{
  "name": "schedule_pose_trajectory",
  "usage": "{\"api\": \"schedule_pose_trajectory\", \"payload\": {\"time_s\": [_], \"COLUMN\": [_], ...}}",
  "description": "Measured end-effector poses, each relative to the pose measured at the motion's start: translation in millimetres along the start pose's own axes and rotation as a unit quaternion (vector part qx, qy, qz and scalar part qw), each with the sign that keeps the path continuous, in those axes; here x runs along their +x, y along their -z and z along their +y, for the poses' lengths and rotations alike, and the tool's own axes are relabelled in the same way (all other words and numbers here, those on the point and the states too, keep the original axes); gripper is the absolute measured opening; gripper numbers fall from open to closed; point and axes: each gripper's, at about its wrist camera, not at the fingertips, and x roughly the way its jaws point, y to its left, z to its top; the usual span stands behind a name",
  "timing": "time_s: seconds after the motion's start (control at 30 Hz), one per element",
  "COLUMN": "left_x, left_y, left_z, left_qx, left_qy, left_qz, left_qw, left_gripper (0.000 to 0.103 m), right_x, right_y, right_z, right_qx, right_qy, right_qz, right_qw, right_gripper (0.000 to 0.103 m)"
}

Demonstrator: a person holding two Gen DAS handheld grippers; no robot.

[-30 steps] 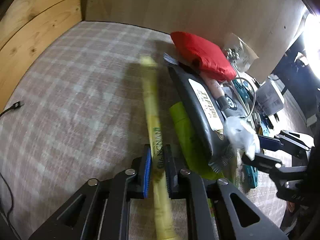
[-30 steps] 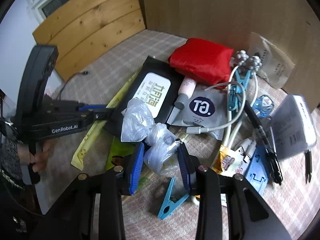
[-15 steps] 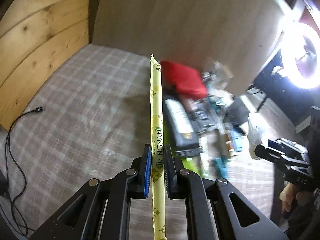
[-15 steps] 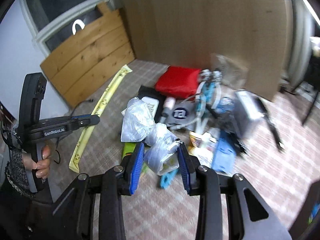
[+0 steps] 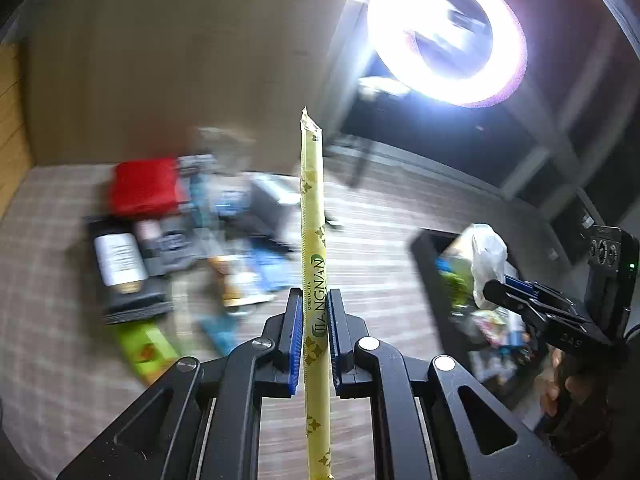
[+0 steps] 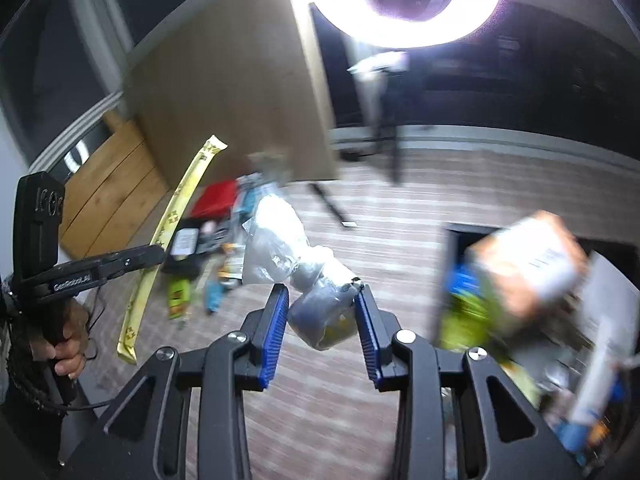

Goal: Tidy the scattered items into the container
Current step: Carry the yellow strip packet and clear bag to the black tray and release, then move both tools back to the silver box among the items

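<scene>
The left gripper point(image 5: 313, 336) pinches a long yellow packet point(image 5: 313, 240); the right gripper point(image 6: 322, 312) squeezes a plastic bag point(image 6: 280, 250). Both are near the full box point(image 5: 430, 248). The floppy packet might slip or spill out.

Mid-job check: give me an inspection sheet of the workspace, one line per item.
Surface: checked cloth, partly bare.
Job's things: yellow tea stick in left gripper; clear plastic bag in right gripper; black container at right, already holding items.
Clutter: red pouch, black pack, green packet and blurred small items still scattered.
Grippers: both shut on their loads, raised above the cloth.
Cables: thin black cable by the left hand.
Surroundings: ring light, cardboard panel, wooden board.
</scene>
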Motion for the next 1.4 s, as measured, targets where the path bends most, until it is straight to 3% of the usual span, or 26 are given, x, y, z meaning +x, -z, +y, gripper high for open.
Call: {"api": "schedule_pose_trajectory", "payload": {"time_s": [0.17,0.47,0.7,0.77,0.8,0.83,0.87,0.97,1.17,1.4], "left_x": [27.3,72.3,99.5,108.8,114.5,119.6,120.8,117.7,112.5,103.7], "left_y": [4.1,19.4,26.6,28.7,30.0,31.0,31.8,32.7,24.4,14.2], "left_z": [-79.5,-207.3,-280.2,-298.1,-306.6,-313.4,-316.9,-317.4,-294.3,-238.0], "left_qx": [0.052,0.121,0.162,0.178,0.187,0.192,0.194,0.196,0.174,0.136], "left_qy": [0.052,0.122,0.14,0.143,0.134,0.111,0.094,0.083,0.064,0.032], "left_qz": [0.014,0.037,0.046,0.053,0.059,0.062,0.053,0.037,0.033,0.026], "left_qw": [0.9972,0.9845,0.9758,0.9721,0.9714,0.9732,0.9751,0.9765,0.9821,0.9898], "left_gripper": [0.011,0.011,0.011,0.011,0.02,0.044,0.052,0.054,0.053,0.052], "right_x": [-53.1,-116.3,-137.0,-136.6,-136.2,-134.9,-135.8,-138.2,-128.5,-94.9], "right_y": [20.4,53.0,65.1,65.5,65.4,64.5,63.9,60.5,50.1,25.6], "right_z": [-63.4,-156.0,-199.1,-205.1,-206.8,-207.6,-206.7,-203.4,-197.8,-172.9], "right_qx": [0.039,0.096,0.108,0.103,0.097,0.094,0.091,0.074,0.075,0.055], "right_qy": [0.07,0.154,0.184,0.181,0.183,0.2,0.219,0.234,0.202,0.159], "right_qz": [-0.019,-0.023,-0.016,-0.015,-0.011,-0.005,-0.011,-0.032,-0.044,-0.04], "right_qw": [0.997,0.983,0.977,0.978,0.978,0.975,0.971,0.969,0.976,0.985], "right_gripper": [0.033,0.034,0.034,0.038,0.044,0.063,0.072,0.073,0.073,0.073]}}
